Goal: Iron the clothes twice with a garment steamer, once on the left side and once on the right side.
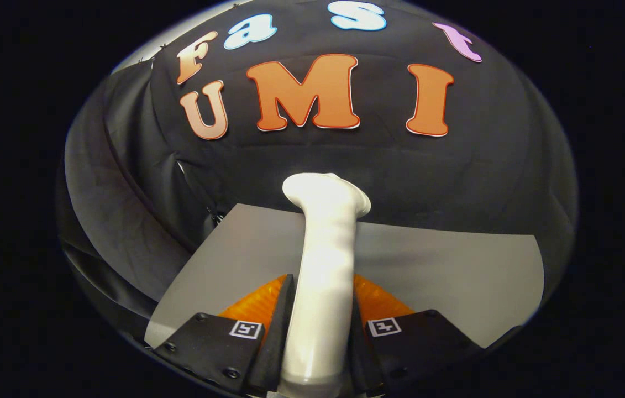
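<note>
A white garment steamer (323,265) stands up between my two fingers, its handle running from the bottom of the view to a wider head (326,193) that points away from me. My gripper (320,309) is shut on the steamer's handle, with both fingers pressing on its sides. Below and beyond the steamer lies a flat grey surface (445,271). I cannot tell whether this grey surface is the garment or a table top.
Black cloth (389,171) forms the booth's wall beyond the grey surface. More dark cloth (119,210) hangs in folds on the left side, next to the grey surface's left edge.
</note>
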The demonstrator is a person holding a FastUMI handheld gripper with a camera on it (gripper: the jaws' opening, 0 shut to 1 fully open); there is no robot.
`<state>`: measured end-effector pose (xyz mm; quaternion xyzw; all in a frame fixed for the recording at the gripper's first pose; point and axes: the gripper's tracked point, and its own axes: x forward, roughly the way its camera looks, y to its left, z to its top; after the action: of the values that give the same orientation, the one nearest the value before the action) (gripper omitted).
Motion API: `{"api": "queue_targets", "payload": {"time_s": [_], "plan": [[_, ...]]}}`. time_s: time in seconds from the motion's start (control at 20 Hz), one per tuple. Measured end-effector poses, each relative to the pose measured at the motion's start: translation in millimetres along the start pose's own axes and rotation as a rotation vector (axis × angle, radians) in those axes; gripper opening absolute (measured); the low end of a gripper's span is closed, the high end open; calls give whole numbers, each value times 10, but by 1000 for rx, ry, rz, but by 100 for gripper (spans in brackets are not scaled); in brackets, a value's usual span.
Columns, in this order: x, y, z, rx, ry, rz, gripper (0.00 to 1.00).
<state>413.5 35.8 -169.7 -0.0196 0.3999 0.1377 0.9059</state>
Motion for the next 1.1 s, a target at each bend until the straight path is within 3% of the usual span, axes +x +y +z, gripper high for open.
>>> {"api": "queue_targets", "payload": {"time_s": [0.7, 1.1], "plan": [[-232, 111, -75, -31, -93, -1, 53], [-804, 246, 192, -36, -357, 10, 53]]}}
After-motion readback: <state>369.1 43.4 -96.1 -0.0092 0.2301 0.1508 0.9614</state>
